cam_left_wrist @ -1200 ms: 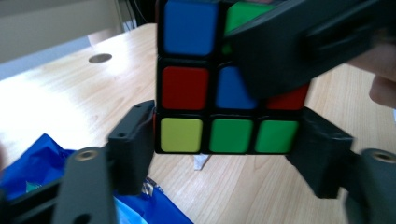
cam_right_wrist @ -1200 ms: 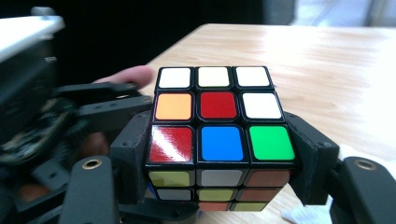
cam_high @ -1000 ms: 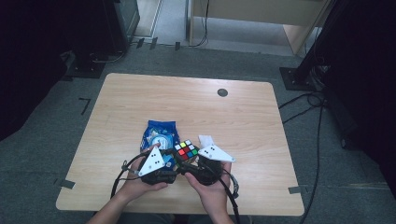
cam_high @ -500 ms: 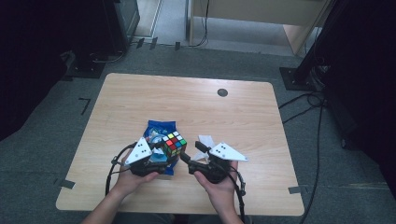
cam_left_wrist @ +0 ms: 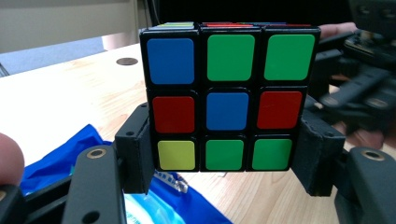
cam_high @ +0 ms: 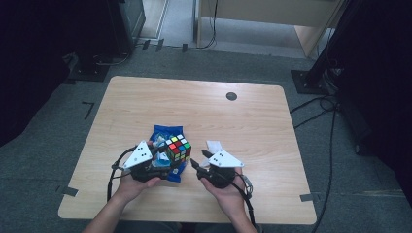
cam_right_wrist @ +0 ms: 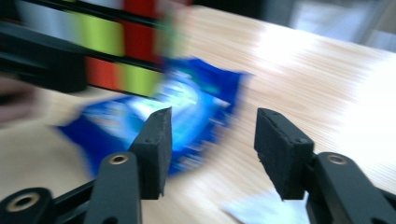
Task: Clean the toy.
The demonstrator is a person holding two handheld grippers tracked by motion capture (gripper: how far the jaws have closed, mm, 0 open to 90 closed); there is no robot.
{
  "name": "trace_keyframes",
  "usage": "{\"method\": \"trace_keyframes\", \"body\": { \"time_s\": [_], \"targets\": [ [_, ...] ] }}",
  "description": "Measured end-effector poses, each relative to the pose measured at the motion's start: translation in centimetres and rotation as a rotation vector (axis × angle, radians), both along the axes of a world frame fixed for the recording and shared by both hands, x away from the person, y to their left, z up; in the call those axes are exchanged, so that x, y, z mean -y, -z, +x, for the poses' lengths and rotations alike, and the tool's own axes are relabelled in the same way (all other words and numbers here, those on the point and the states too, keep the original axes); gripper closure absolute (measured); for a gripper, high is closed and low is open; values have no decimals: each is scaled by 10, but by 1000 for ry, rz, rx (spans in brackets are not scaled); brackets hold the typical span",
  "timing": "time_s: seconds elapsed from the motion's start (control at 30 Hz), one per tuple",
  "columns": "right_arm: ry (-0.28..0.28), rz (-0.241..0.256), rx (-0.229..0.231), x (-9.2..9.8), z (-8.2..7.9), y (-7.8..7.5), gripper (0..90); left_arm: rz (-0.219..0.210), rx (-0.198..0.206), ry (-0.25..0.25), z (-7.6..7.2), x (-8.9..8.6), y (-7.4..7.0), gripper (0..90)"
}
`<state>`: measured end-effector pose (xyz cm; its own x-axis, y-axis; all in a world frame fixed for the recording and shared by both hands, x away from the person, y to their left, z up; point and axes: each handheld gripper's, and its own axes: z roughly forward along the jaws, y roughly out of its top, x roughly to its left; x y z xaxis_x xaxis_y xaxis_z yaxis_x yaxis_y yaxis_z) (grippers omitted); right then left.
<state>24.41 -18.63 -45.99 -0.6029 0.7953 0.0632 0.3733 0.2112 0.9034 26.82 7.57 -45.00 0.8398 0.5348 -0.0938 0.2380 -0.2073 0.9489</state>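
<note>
Left gripper view | left tool (cam_left_wrist: 226,182) clamps Rubik's cube (cam_left_wrist: 227,98) by its lowest layer above blue packet (cam_left_wrist: 60,161) | right tool (cam_right_wrist: 212,147) released beside cube | risk: layer twists, cube drops

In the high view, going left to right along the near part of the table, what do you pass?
Left gripper → puzzle cube → right gripper → white packet.
</note>
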Motion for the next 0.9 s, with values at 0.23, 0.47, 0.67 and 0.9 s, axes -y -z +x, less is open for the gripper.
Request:
{"method": "trace_keyframes", "body": {
  "time_s": [0.23,0.47,0.67,0.9],
  "targets": [
    [174,-151,-138,32,25,38,492,-2,-4,-2,1,-1,0,343],
    [173,-157,-217,38,35,60,570,0,-5,0,1,-1,1,343],
    [195,-67,-294,52,35,59,860,-8,-5,6,0,-1,0,343],
    [64,245,-337,57,28,38,880,2,-10,16,-1,2,2,343]
  ]
}}
